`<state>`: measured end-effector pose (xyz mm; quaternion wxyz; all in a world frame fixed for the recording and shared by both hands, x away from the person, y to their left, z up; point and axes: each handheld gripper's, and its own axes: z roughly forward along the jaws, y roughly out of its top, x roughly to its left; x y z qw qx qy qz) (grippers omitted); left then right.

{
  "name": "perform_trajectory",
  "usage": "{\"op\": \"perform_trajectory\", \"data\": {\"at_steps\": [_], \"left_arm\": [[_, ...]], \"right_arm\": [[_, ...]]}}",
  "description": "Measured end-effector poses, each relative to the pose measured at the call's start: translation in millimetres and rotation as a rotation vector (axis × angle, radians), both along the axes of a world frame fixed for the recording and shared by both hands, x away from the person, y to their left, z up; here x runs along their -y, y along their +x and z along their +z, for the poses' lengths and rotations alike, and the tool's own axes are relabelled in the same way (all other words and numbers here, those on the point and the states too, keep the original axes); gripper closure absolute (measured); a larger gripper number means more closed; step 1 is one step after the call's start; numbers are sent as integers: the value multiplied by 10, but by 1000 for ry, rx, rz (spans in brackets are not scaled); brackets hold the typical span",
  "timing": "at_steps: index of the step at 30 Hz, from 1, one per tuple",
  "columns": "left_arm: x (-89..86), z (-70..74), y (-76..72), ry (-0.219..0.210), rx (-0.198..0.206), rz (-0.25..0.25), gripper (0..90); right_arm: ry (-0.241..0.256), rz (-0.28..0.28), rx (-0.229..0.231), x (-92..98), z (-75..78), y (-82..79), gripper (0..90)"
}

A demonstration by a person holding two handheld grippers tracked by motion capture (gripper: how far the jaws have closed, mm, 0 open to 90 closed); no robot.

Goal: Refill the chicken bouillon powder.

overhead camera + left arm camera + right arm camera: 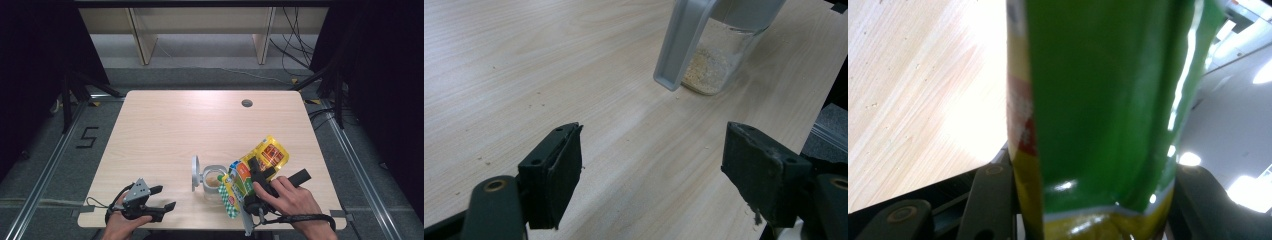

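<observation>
1. Dark curtains flanked the room, and a pale wooden surface [165, 130] stood on grey floor with a light shelf unit [200, 30] behind it and cables [295, 45] trailing at the far right.
2. A small round hole [246, 103] sat in the surface well beyond both grippers.
3. The left gripper [165, 197] lay low over the near edge of the surface, held by the person's left hand [122, 225], its jaws spread wide with nothing between them.
4. In the left gripper view, bare wood showed between the two black pads [556, 170], and scattered crumbs dotted the grain.
5. Ahead of the left gripper and to its right stood a clear glass jar [214, 179], upright, with a low layer of beige granules [709, 67] in its bottom.
6. The jar's grey hinged lid [195, 173] stood swung open on the side nearer the left gripper.
7. The right gripper [252, 172], held by the right hand [292, 200], was clamped on a green and yellow pouch [239, 182].
8. In the right gripper view, the pouch's glossy green face [1108, 100] rose straight up between the jaws, pinched near its yellow lower seam.
9. The pouch hung tilted just beside the jar's open mouth; whether it touched the rim I could not tell.
10. A second yellow and orange packet [272, 152] lay just beyond the right gripper.
</observation>
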<state>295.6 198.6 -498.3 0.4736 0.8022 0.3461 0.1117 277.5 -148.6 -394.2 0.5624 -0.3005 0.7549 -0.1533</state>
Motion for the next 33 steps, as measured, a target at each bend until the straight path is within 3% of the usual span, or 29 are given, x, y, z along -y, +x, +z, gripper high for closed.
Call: {"op": "perform_trajectory", "data": {"at_steps": [6, 7, 8, 10, 12, 16, 22, 25, 31, 33], "left_arm": [[1, 1, 0, -5, 2, 2, 235], [4, -1, 0, -10, 2, 4, 235], [2, -1, 2, -7, 0, 4, 235], [0, 1, 0, 0, 1, 0, 235], [2, 3, -2, 7, -1, 1, 235], [4, -1, -2, -12, 1, 4, 235], [1, 5, -2, 8, 1, -2, 235], [-4, -1, 2, 1, 1, -2, 235], [2, 4, -3, 3, -3, -3, 235], [2, 0, 0, -2, 0, -1, 234]], "right_arm": [[26, -8, 7, -7, -11, -20, 564], [4, 5, -3, -10, 5, -3, 564], [28, -9, -6, 12, -10, -1, 565], [-17, 11, -1, -12, 17, 6, 565], [13, 4, 0, 12, -8, 5, 565], [8, 3, -1, 9, -5, 9, 565], [1, 8, 10, 6, 2, -1, 565], [32, -11, 3, 18, -15, -7, 565], [2, 5, 11, 28, 4, 8, 565], [21, -1, 8, 39, 7, 2, 565]]}}
